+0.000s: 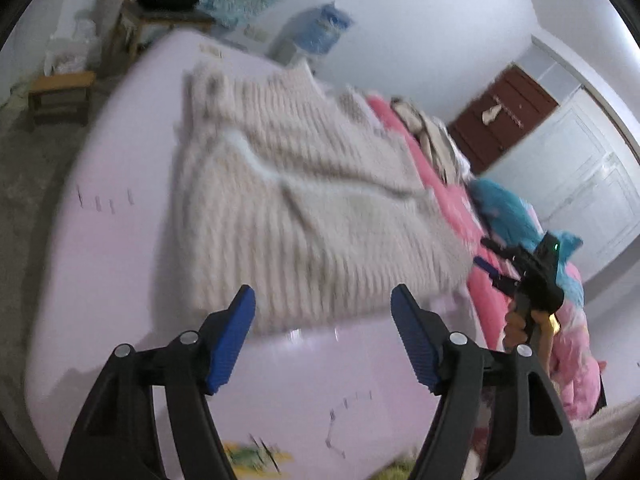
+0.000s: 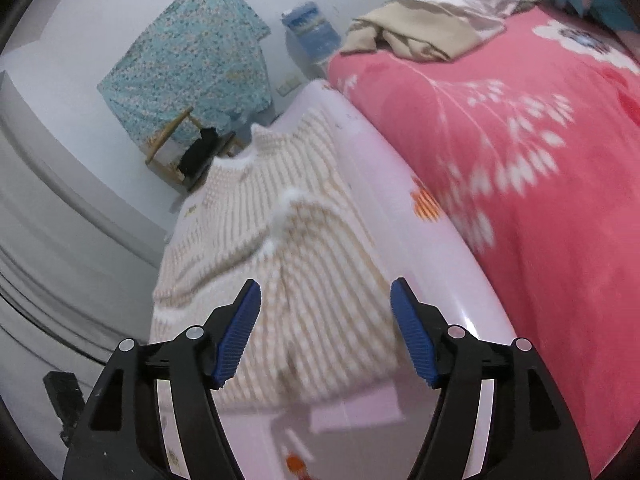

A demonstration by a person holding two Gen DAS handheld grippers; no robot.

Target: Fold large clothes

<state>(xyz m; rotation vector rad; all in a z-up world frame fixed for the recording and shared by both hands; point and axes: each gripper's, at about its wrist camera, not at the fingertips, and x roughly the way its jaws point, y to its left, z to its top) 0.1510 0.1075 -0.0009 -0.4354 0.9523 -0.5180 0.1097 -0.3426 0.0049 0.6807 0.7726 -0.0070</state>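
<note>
A cream ribbed knit sweater [image 1: 300, 184] lies on the pale lilac table [image 1: 120, 240], with creases crossing its middle. My left gripper [image 1: 324, 296] is open just in front of the sweater's near edge, nothing between its blue pads. In the right wrist view the same sweater [image 2: 280, 240] stretches away along the table [image 2: 420, 248]. My right gripper [image 2: 326, 286] hangs open over its near hem, pads apart from the knit. The left wrist view also shows the right gripper [image 1: 484, 252] at the sweater's right corner, with a hand on its handle. Both views are blurred.
A bed with a pink floral blanket [image 2: 520, 160] runs along the table's right side, with a pile of pale clothes [image 2: 432, 28] and a teal plush [image 1: 508, 212] on it. A wooden chair [image 2: 172, 152] and a stool [image 1: 60, 92] stand beyond the table.
</note>
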